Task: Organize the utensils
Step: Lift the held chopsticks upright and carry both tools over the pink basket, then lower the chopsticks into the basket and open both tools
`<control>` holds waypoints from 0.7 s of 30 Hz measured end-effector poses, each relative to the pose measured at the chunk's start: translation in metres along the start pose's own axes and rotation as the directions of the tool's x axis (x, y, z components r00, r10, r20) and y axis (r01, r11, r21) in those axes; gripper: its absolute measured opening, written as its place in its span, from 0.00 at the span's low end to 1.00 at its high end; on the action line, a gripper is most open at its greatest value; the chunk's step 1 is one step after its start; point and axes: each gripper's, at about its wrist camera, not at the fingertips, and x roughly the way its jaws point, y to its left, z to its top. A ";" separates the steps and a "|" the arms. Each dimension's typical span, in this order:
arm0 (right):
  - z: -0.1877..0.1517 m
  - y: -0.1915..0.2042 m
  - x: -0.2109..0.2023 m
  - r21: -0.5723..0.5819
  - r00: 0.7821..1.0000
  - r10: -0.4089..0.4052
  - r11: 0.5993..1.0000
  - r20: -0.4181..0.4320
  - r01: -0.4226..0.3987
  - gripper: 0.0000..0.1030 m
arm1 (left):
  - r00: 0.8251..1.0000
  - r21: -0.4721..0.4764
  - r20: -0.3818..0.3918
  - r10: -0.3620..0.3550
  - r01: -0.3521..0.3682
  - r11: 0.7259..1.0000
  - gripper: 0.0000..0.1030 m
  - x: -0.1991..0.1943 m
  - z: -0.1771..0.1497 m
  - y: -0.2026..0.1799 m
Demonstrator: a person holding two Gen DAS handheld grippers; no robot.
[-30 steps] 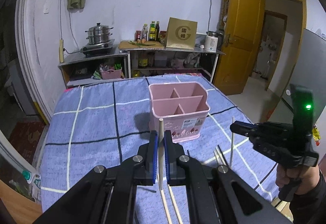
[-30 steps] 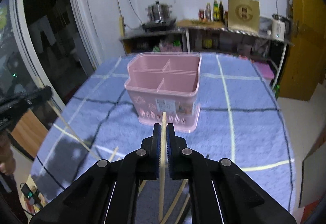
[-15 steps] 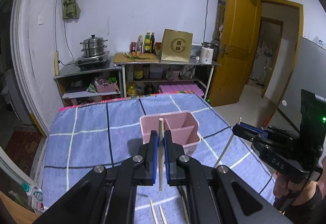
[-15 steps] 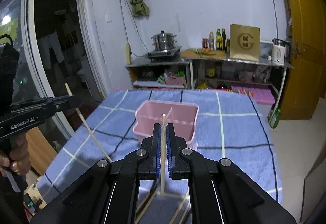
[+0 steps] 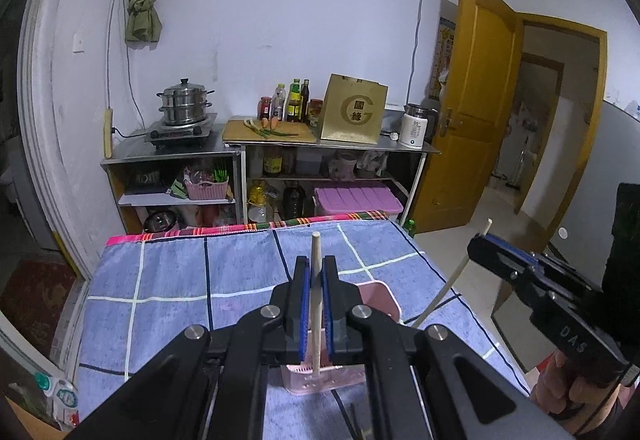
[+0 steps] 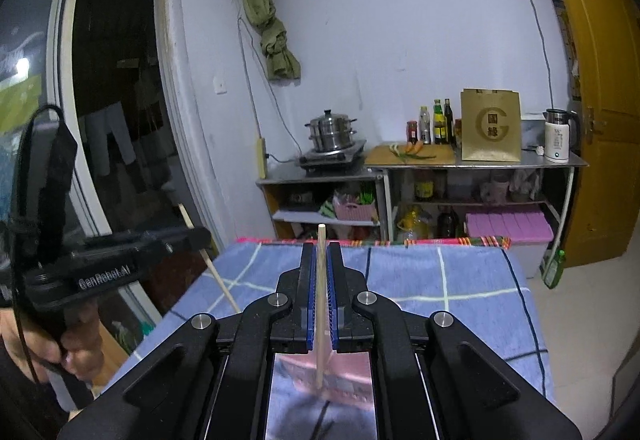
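In the left wrist view my left gripper (image 5: 315, 265) is shut on a pale wooden chopstick (image 5: 316, 304) that stands upright between its blue pads. Below it the pink divided utensil holder (image 5: 383, 296) sits on the blue checked tablecloth (image 5: 172, 280), mostly hidden by the jaws. My right gripper (image 5: 486, 245) hangs at the right, shut on a second chopstick (image 5: 448, 286). In the right wrist view the right gripper (image 6: 320, 251) clamps its chopstick (image 6: 320, 296) upright over the pink holder (image 6: 340, 370). The left gripper (image 6: 198, 236) is at the left with its chopstick (image 6: 218, 278).
Behind the table, metal shelves (image 5: 176, 160) carry a steamer pot (image 5: 184, 106), bottles (image 5: 294, 100), a cutting board, a gold paper bag (image 5: 354, 114) and a white kettle (image 5: 416, 126). A yellow door (image 5: 480, 100) stands open at right. A green bottle (image 6: 554, 266) stands on the floor.
Both grippers have risen with their chopsticks and tilted up. The pink holder has slid down in both views and now lies under the jaws.
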 end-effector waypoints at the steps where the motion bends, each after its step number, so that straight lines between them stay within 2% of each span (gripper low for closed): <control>1: 0.001 0.000 0.004 0.001 1.000 0.001 1.000 0.003 -0.001 0.05 | 1.000 0.000 -0.001 0.000 0.000 1.000 0.06 0.005 0.001 0.001; 10: -0.002 -0.006 0.040 0.014 1.000 0.019 1.000 -0.007 -0.019 0.05 | 1.000 -0.007 -0.011 -0.005 0.005 1.000 0.06 0.044 -0.004 0.014; 21: -0.036 -0.007 0.083 0.013 0.995 0.021 1.000 -0.099 -0.020 0.05 | 0.998 -0.017 -0.063 -0.009 0.008 1.000 0.06 0.082 -0.032 0.030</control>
